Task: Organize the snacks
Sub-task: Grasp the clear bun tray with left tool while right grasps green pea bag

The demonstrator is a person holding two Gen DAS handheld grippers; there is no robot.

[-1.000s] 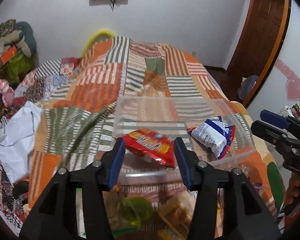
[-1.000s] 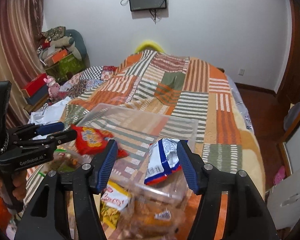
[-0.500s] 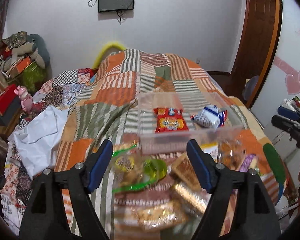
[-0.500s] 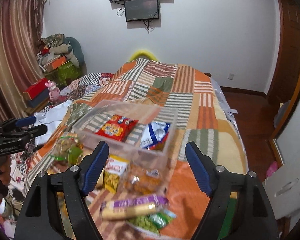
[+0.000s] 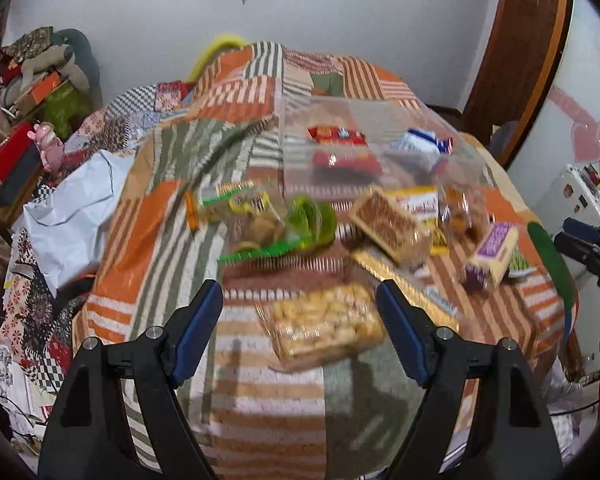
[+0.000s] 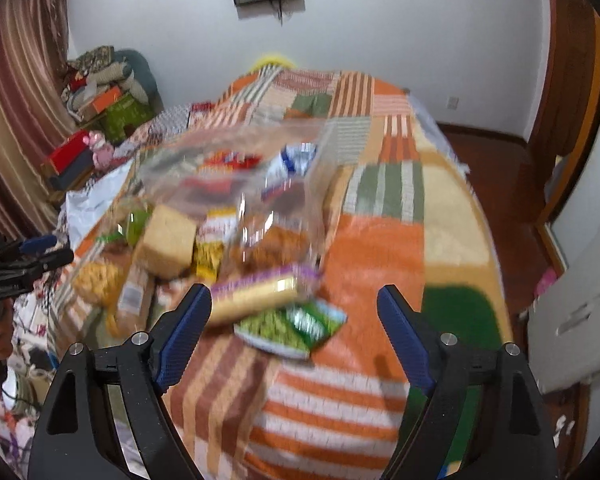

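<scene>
Risk, first entry: both views are smeared with motion, so if you commit to a grasp now you may misjudge where a packet's edge lies and pinch the bedspread (image 5: 260,392) instead. Risk, second: the packets overlap in a loose pile — closing on one may drag or flip its neighbour off the bed's near edge. Risk, third: the clear container (image 5: 380,148) is thin-walled and hard to read against the stripes; you could clip its rim on the way in.

Left gripper (image 5: 300,322): jaws spread wide, holding nothing, hovering above the pale biscuit packet (image 5: 326,326).
Right gripper (image 6: 294,320): jaws likewise parted and empty, with the purple-ended wafer pack (image 6: 260,294) and the green pea packet (image 6: 296,326) just ahead of it.

Snacks, location: clustered on the striped patchwork bedspread, near the foot of the bed, in front of the container.
Already in the container: a red packet (image 5: 338,136) and a blue-and-white packet (image 5: 422,142).
Loose: a green-trimmed bag of round biscuits (image 5: 276,226), a brown wafer block (image 5: 386,226), a yellow-labelled pack (image 5: 418,202), a clear tub of brownish snacks (image 5: 460,212) — most in glossy, crinkly film, likely slippery under your pads.
</scene>
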